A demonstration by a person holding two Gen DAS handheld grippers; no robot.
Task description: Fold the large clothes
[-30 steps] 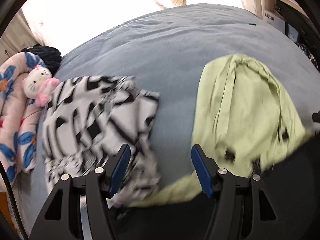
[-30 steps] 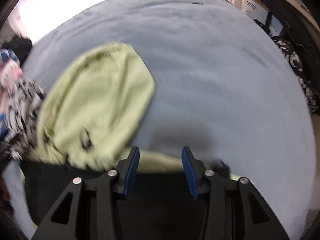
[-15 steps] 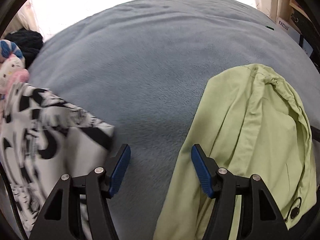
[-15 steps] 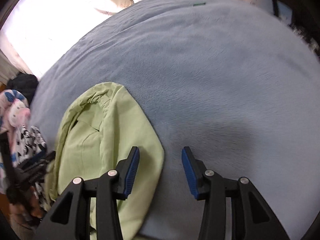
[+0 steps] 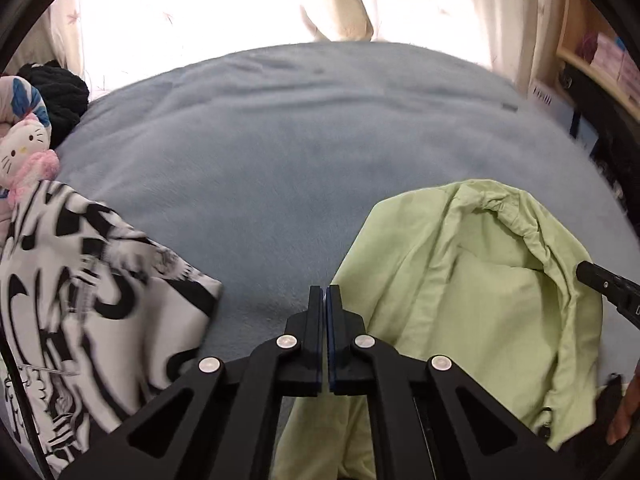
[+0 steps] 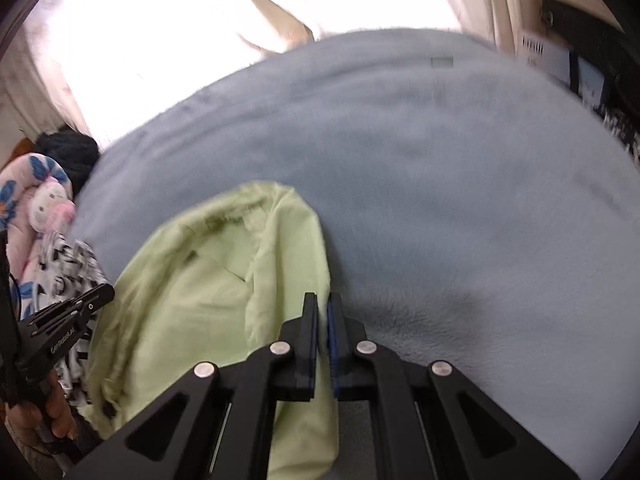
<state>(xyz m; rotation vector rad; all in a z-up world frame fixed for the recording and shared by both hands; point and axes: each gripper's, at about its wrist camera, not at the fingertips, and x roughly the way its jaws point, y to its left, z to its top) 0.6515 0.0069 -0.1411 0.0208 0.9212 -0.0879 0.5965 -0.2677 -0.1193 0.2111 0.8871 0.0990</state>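
Left gripper (image 5: 324, 294) jaws together at green garment (image 5: 472, 300) edge — right gripper (image 6: 322, 304) likewise; grip on fabric unclear.

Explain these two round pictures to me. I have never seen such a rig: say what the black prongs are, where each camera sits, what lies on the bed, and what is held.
No robot here: a person holds a two-finger gripper in each hand, each carrying a fisheye camera that looks along its fingers. One picture comes from the left gripper, the other from the right gripper. The black prongs are their fingers, pressed together. On the blue blanket lies a green garment; each gripper seems to pinch one of its edges. To the left lie a black-and-white garment and a plush cat.
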